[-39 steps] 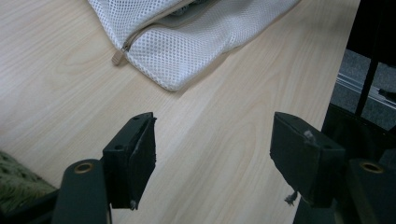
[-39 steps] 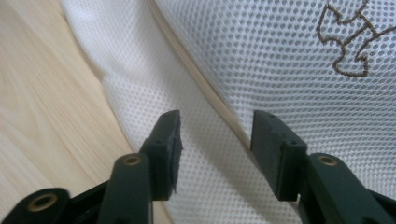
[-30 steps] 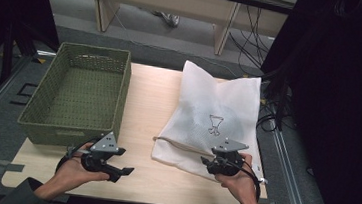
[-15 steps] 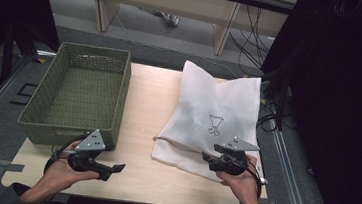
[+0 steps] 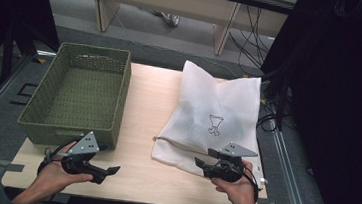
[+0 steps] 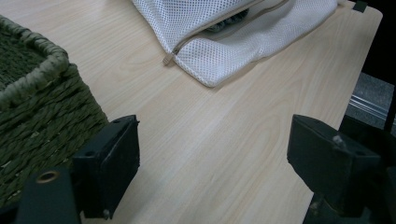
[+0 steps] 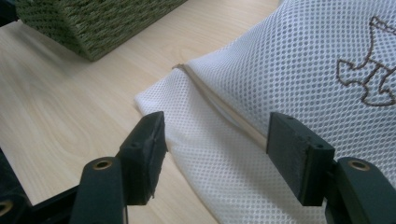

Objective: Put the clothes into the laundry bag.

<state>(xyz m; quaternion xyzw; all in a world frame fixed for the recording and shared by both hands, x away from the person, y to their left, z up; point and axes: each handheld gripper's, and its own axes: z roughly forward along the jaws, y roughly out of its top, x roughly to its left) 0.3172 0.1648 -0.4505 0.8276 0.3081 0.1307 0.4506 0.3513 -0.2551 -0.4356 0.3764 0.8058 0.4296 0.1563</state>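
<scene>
Mesh laundry bag (image 5: 212, 120) lay flat on the right half of the wooden table (image 5: 144, 98), its zippered mouth turned toward the person's side and an embroidered brown motif (image 5: 215, 125) showing on its upper face. As far as the pictures went, the work on it had hardly begun — nothing had been gripped, and the zip (image 7: 224, 109) ran nearly closed along the near edge, though the left gripper view showed a narrow gap through which something dark (image 6: 229, 21) could be made out inside.

Right gripper (image 5: 202, 164) hovered at the bag's near edge with its jaws spread wide and holding nothing; in its own view the mesh and the zip line sat between the two black jaws, not yet pinched. Left gripper (image 5: 109, 169) was well apart from the bag, low over bare table just beside the near right corner of the green woven basket (image 5: 76, 94), jaws likewise wide apart and empty. The zip pull (image 6: 166, 59) lay at the bag's left end, pointing toward that gripper.

The basket stood empty on the left. My judgement is that nearly everything remained: taking hold of the bag, opening the zip, and — if the basket was the destination — moving the contents across.
</scene>
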